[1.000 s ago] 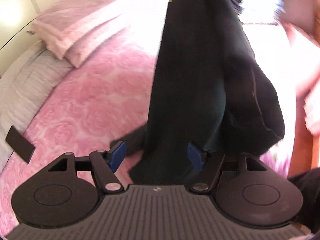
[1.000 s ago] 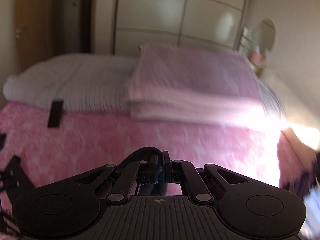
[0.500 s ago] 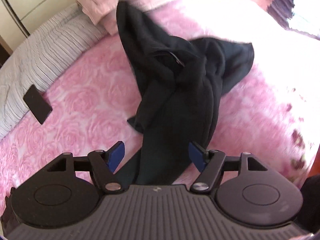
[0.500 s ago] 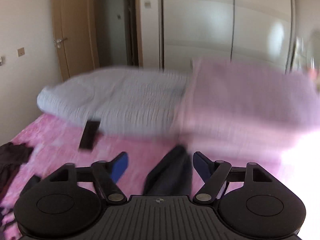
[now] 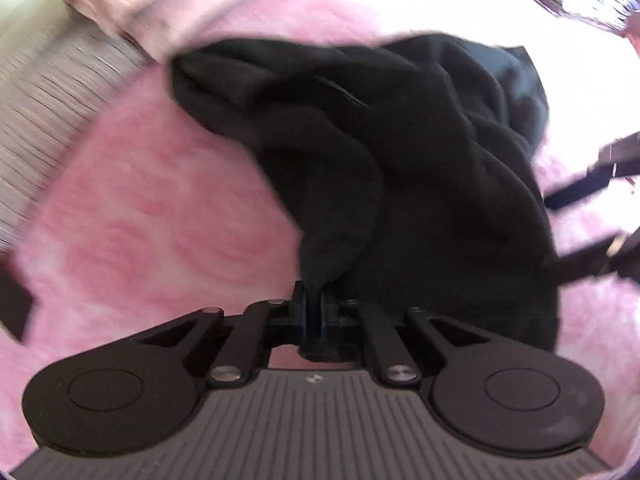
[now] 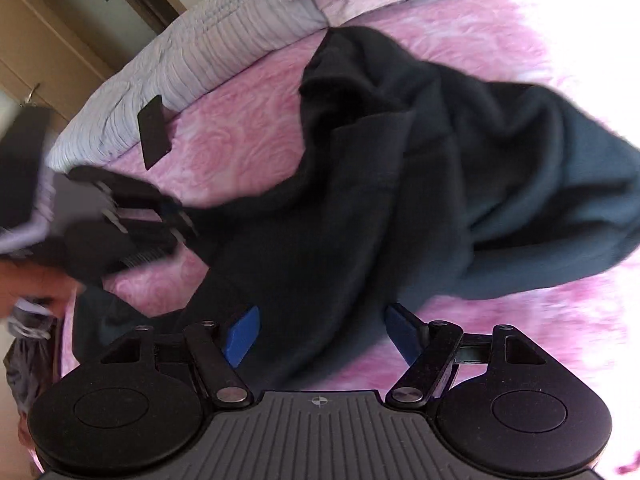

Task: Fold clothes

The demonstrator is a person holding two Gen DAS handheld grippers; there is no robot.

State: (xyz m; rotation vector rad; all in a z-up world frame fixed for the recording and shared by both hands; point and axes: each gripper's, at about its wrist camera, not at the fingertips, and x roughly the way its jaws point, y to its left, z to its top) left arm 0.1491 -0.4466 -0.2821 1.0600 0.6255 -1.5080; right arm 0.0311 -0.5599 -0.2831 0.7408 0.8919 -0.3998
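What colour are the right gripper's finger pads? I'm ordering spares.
Blue pads, clearest in the right wrist view.

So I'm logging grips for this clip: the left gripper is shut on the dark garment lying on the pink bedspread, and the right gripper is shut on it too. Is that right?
Not quite. The left gripper is shut on the dark garment on the pink bedspread, but the right gripper is open; the right wrist view shows its blue pads apart, with fabric lying between them unpinched.

Open pink bedspread (image 6: 248, 152) at centre left and lower right, black garment (image 6: 400, 200) heaped across the middle, dark flat object (image 6: 154, 132), possibly a phone, upper left near grey pillow (image 6: 192, 60)
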